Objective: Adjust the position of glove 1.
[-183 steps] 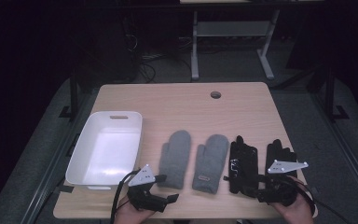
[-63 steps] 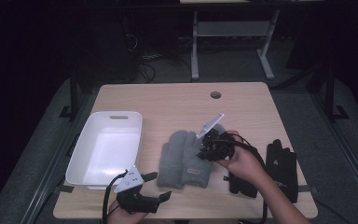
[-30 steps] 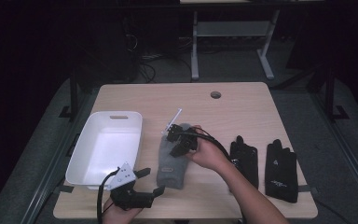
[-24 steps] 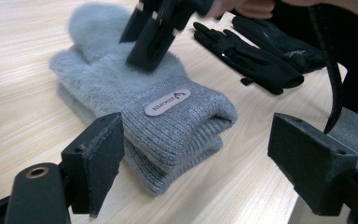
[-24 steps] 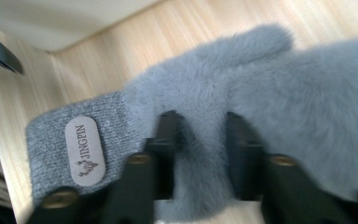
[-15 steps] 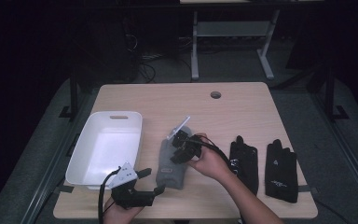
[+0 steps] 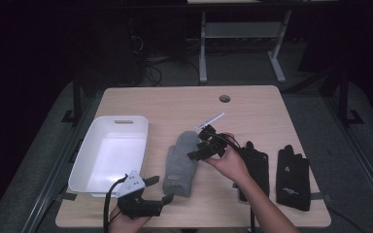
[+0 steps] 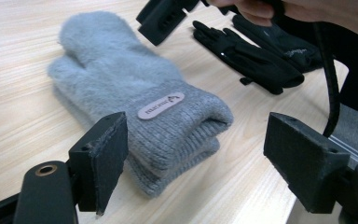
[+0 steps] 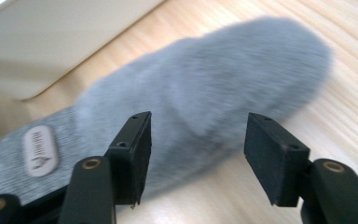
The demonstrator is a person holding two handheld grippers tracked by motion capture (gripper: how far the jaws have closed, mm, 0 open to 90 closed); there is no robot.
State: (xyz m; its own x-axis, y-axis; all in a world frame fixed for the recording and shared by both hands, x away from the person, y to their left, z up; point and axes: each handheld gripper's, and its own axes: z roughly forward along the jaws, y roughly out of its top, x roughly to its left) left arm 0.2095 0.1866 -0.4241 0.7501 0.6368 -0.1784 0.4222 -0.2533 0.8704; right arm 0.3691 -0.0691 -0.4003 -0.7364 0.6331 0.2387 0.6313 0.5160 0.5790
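Note:
Two grey mittens (image 7: 180,162) lie stacked at the table's middle, cuffs toward the front edge; a label shows on the top cuff (image 8: 161,105). My right gripper (image 7: 198,148) hovers at the stack's right side near the mitten tips. Its jaws have just been opening and now stand open, and the fuzzy mitten (image 9: 205,93) lies beyond them untouched. My left gripper (image 7: 161,190) rests at the front edge by the cuffs, open and empty. In the left gripper view, its jaws (image 8: 203,158) frame the stack (image 8: 135,107), with a jaw of the right gripper (image 8: 163,21) above.
A white tub (image 7: 109,155) stands to the left of the mittens, with its wall close by (image 9: 51,42). Two black gloves (image 7: 257,165) (image 7: 291,177) lie flat on the right. A cable hole (image 7: 225,98) sits near the far edge.
The right gripper laid the second grey mitten on top of the first, opened its jaws and drew back a little to the right. The left gripper stayed where it was.

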